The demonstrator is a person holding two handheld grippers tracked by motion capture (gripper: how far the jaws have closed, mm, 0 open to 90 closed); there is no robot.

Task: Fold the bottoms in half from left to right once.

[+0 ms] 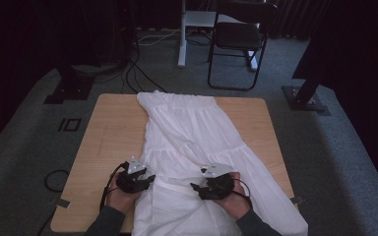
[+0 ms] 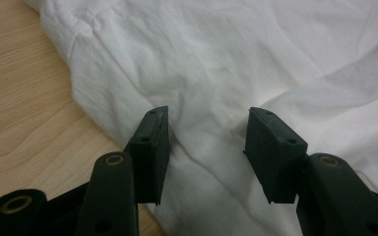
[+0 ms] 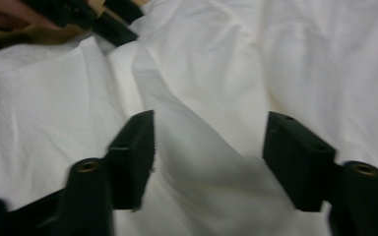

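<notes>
Two tools over a white dress on a wooden tabletop.

High view: the white dress (image 1: 192,142) lies lengthwise along the tabletop (image 1: 113,128), its hem end nearest the person; the left tool (image 1: 150,179) sits at its left edge and the right tool (image 1: 195,188) over its middle fold. Left gripper view: the left tool (image 2: 207,147) has its jaws parted over the cloth near its edge, gripping nothing. Right gripper view: the right tool (image 3: 209,155) stands wide, a raised fold between its jaws, unpinched.

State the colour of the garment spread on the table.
The garment is plain white, with no pattern; the high view shows it best.
</notes>
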